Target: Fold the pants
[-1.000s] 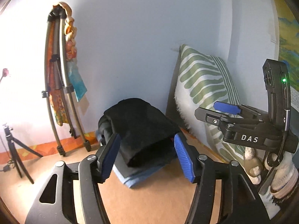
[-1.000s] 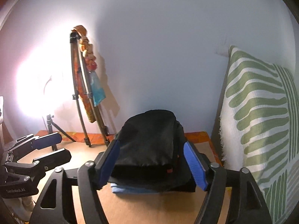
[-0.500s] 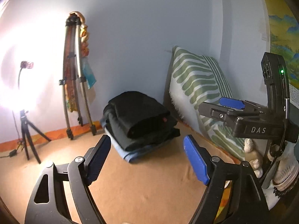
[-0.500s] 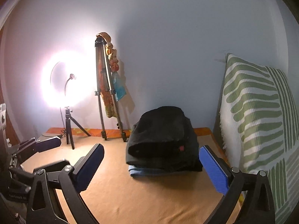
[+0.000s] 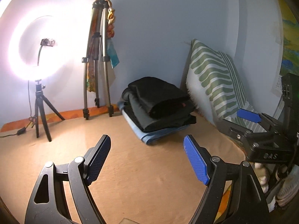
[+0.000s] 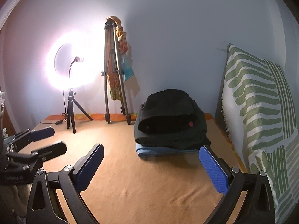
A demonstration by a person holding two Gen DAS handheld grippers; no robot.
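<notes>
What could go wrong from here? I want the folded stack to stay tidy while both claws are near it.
1. The black pants sit bulging on top of the stack; a nudge could slide them off.
2. The right claw hangs open close to the stack's front edge, so a swing might snag the blue layer.
3. The ring light stands on thin legs beside the left claw, and its cable trails on the mat.
</notes>
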